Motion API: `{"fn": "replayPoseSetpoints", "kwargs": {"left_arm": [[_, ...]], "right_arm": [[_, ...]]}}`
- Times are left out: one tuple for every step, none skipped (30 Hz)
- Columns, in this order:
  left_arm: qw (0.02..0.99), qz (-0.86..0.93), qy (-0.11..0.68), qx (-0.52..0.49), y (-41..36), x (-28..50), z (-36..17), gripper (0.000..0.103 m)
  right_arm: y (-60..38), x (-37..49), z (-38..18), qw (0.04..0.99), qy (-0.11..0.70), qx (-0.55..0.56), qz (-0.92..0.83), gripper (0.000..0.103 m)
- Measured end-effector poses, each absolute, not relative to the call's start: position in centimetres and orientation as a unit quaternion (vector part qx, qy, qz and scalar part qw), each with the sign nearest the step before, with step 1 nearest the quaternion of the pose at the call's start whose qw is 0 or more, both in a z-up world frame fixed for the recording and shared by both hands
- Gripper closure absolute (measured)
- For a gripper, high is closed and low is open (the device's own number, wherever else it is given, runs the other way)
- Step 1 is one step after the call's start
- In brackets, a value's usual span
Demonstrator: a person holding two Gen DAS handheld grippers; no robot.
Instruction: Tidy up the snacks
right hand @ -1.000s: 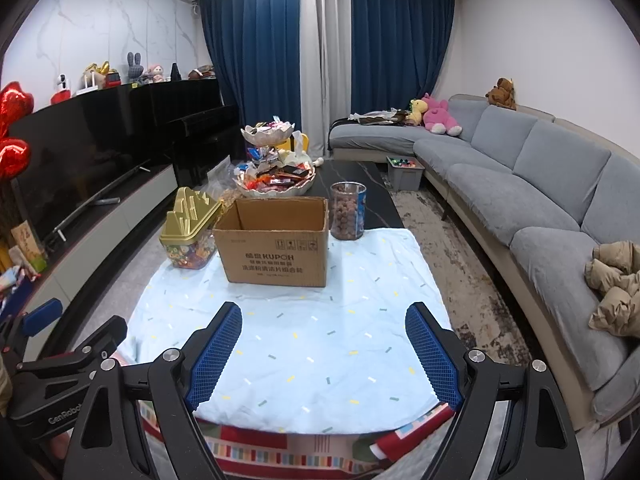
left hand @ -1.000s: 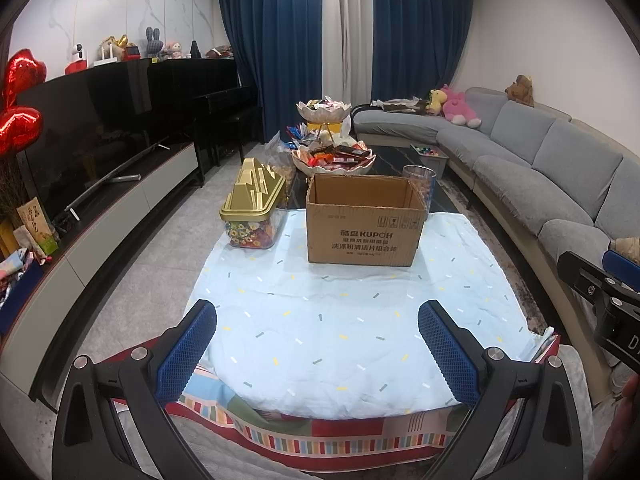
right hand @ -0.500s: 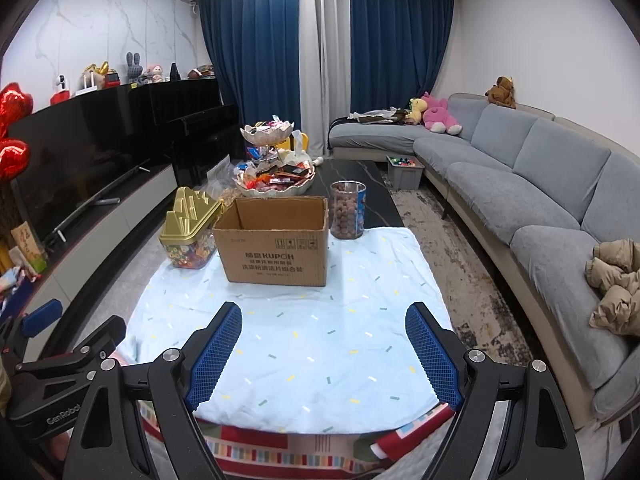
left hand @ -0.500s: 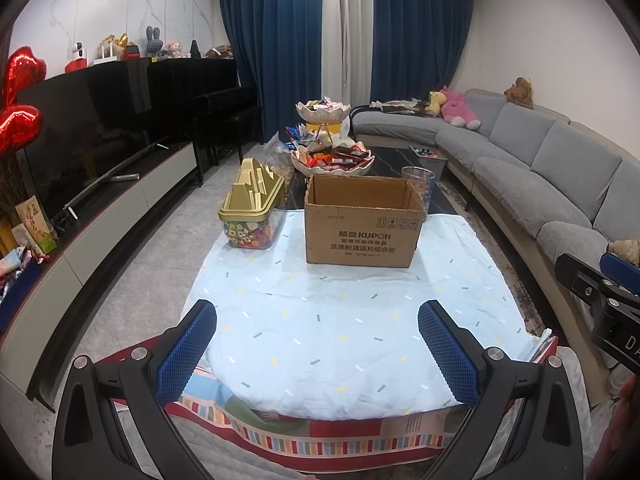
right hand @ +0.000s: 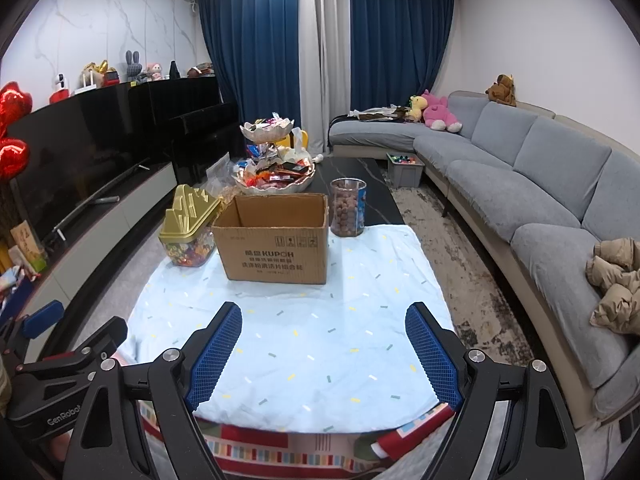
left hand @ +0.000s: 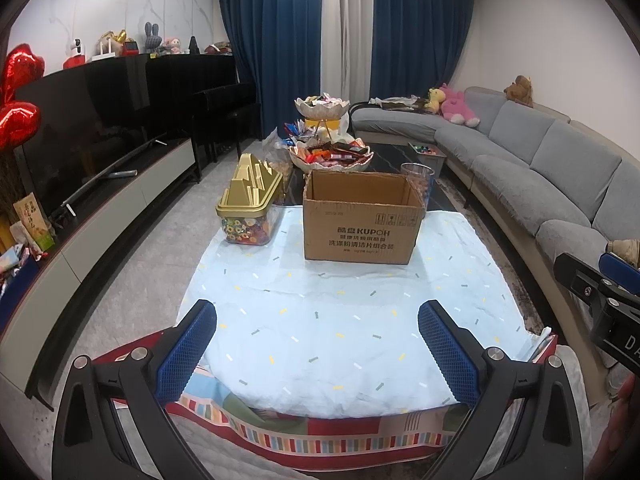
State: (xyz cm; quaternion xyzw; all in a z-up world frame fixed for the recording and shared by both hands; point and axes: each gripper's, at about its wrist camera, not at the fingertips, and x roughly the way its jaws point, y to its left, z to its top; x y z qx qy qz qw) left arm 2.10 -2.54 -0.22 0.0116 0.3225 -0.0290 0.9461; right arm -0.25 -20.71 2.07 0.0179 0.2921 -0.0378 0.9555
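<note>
An open brown cardboard box (left hand: 362,218) (right hand: 276,238) stands on the light blue cloth (left hand: 340,320) (right hand: 296,340). Left of it is a clear candy container with a gold lid (left hand: 250,204) (right hand: 190,226). Behind the box on the right is a clear jar of round brown snacks (right hand: 347,207) (left hand: 418,178). Further back, a two-tier white bowl stand (left hand: 330,152) (right hand: 274,172) holds wrapped snacks. My left gripper (left hand: 318,346) is open and empty above the cloth's near edge. My right gripper (right hand: 323,354) is open and empty, beside the left one.
A grey sofa (right hand: 540,200) runs along the right, with a beige jacket (right hand: 618,280) on it. A TV and low cabinet (left hand: 100,184) line the left. A black tabletop (right hand: 360,184) extends behind the cloth. A grey bin (right hand: 404,166) sits on the floor.
Both views have crept slightly forward toward the box. Both grippers stay open and empty.
</note>
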Motion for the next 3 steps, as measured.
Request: {"fn": "replayPoseSetpoints", "kwargs": {"left_arm": [[0.946, -0.029, 0.323, 0.011, -2.39, 2.06, -0.27, 0.0], [0.946, -0.03, 0.323, 0.011, -2.48, 2.15, -0.29, 0.0], [0.946, -0.03, 0.323, 0.011, -2.43, 2.14, -0.36, 0.0]], "right_arm": [[-20.71, -0.26, 1.97, 0.955, 0.293, 0.018, -0.038, 0.018], [-20.71, -0.22, 1.75, 0.955, 0.295, 0.019, -0.038, 0.018], [-20.73, -0.19, 1.58, 0.954, 0.296, 0.019, -0.038, 0.018]]}}
